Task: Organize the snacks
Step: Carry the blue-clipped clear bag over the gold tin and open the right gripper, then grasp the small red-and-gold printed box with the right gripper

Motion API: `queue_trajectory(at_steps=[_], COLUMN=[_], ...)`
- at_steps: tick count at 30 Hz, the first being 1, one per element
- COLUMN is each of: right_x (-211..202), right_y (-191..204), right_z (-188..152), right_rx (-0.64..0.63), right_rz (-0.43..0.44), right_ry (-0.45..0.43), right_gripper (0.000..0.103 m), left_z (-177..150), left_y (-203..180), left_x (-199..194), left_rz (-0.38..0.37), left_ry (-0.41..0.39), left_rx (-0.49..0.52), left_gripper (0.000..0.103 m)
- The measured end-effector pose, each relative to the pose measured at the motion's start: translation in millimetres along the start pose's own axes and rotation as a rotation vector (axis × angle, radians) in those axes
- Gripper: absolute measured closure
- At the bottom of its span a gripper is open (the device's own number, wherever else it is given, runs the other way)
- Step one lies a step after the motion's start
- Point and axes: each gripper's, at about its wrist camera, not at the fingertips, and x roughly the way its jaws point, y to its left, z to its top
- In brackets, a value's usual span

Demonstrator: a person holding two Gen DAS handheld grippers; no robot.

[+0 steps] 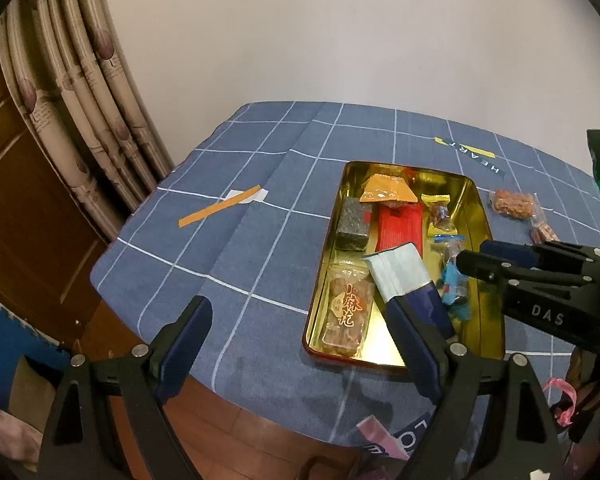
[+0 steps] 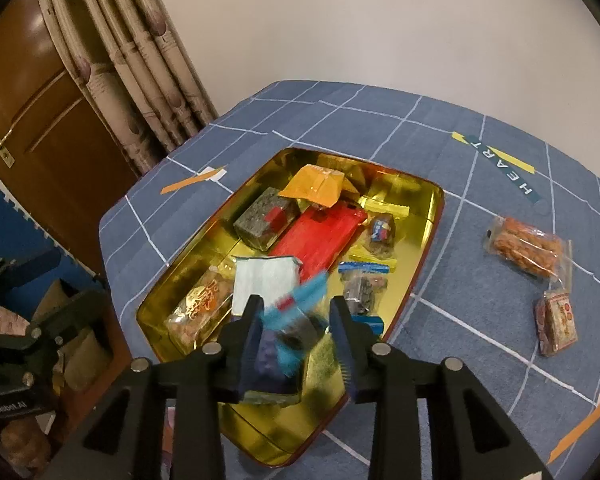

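A gold tin tray (image 1: 488, 216) (image 2: 428, 240) on the blue checked tablecloth holds several snacks: an orange packet (image 1: 388, 192) (image 2: 320, 184), a red pack (image 1: 400, 228) (image 2: 320, 236), a grey block (image 1: 354, 220) (image 2: 264, 216), a clear pack with red letters (image 1: 346, 312) (image 2: 200, 304) and a pale blue pouch (image 1: 400, 276) (image 2: 260, 280). My left gripper (image 1: 300, 320) is open and empty at the tray's near left. My right gripper (image 2: 296, 316) (image 1: 476, 256) is open over the tray, with a blurred blue-wrapped candy (image 2: 296, 304) (image 1: 454, 288) between its fingers.
Two snack packs lie on the cloth right of the tray: an orange-brown one (image 2: 528, 248) (image 1: 514, 202) and a smaller reddish one (image 2: 556, 320) (image 1: 542, 234). Orange tape strips (image 1: 220, 210) mark the cloth. Curtain and wooden door stand at left beyond the table edge.
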Motion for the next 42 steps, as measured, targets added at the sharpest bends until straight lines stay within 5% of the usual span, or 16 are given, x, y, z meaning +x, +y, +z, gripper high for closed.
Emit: queue_trajectory(at_steps=[11,15,22,29,42], right_x=[-40.0,-70.1,-88.1,-62.4,-6.3], right_y=[-21.0,-61.2,-123.1,-149.4,-174.8], right_z=[-13.5,-43.0,-70.1,-51.8,-23.6], right_rx=[0.081,0.162,0.195,0.144,0.101], right_rz=[0.008,-0.072,-0.270,-0.313,-0.324], right_ry=[-0.127,-0.180,-0.141,-0.075,0.027], right_gripper=[0.064,0.060,0.048,0.035,0.040], left_z=[0.5,-0.6,-3.9,-5.7,-6.5], left_y=[2.0,1.3,-8.4,-16.8,-27.9], left_x=[3.8,4.1,-1.6,0.8,4.9], left_rz=[0.004,-0.004,0.003,0.020,0.032], left_ry=[0.008,0.015,-0.004,-0.010,-0.026], left_rx=[-0.002,-0.005,0.025,0.059,0.110], left_gripper=[0.016,0.016,0.016,0.016,0.016])
